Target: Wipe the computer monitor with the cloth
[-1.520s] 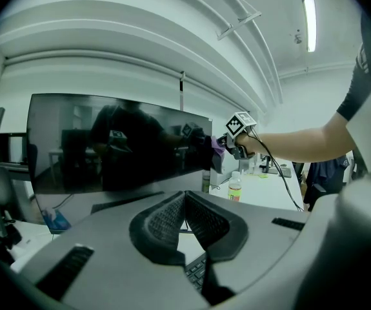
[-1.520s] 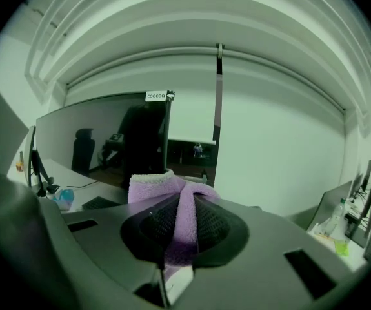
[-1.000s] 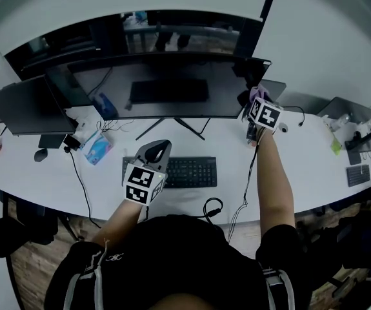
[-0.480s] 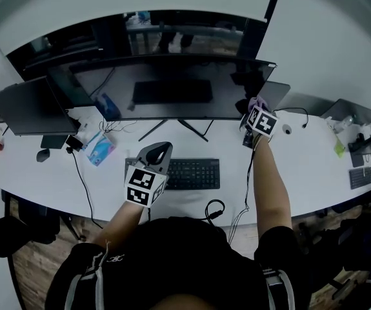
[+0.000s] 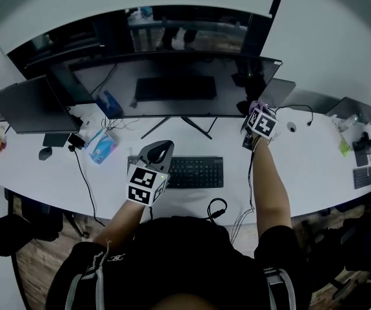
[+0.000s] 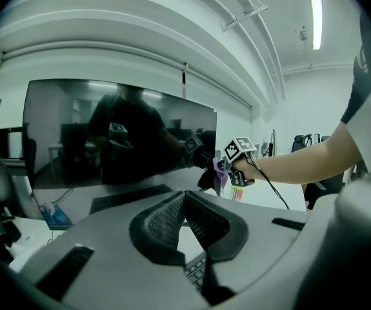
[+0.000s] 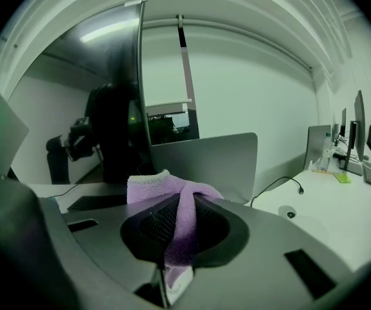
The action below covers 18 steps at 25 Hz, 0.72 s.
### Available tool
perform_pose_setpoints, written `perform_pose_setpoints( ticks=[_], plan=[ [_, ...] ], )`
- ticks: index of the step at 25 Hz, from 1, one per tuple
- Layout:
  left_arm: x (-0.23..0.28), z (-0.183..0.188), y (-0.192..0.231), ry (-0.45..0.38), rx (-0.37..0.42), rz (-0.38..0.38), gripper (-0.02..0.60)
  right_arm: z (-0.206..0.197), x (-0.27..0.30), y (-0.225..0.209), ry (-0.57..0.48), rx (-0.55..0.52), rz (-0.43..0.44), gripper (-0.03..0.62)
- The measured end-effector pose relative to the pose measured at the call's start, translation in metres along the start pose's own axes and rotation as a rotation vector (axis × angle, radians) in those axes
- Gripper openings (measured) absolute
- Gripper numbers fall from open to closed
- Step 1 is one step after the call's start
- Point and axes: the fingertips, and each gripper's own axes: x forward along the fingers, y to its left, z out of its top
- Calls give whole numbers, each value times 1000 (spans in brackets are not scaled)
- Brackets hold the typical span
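The wide dark curved monitor (image 5: pixel 172 86) stands at the back of the white desk (image 5: pixel 301 163). My right gripper (image 5: pixel 253 110) is shut on a purple cloth (image 5: pixel 258 103) and holds it at the monitor's lower right corner. In the right gripper view the cloth (image 7: pixel 172 199) is pinched between the jaws, with the monitor's edge (image 7: pixel 117 89) just to the left. My left gripper (image 5: pixel 157 155) hovers over the keyboard (image 5: pixel 195 172), shut and empty. In the left gripper view, past its closed tips (image 6: pixel 184 197), the screen (image 6: pixel 108 134) and the cloth (image 6: pixel 220 175) show.
A second dark monitor (image 5: pixel 27 105) stands at the left, with a blue tissue pack (image 5: pixel 100 146) and a mouse (image 5: pixel 45 153) near it. A grey panel (image 5: pixel 279 92) sits behind the main monitor's right end. Cables (image 5: pixel 214 208) hang over the desk's front edge.
The right gripper with the cloth has shifted slightly down and left along the monitor's lower right corner. The left gripper has stayed over the keyboard.
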Motion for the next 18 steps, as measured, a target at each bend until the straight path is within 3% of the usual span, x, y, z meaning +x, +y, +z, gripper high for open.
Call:
perform_pose_setpoints(
  ticks=[18],
  plan=[
    [18,-12,6,47,-2,-3,12,-69,30,-2,124,52,0,72]
  ],
)
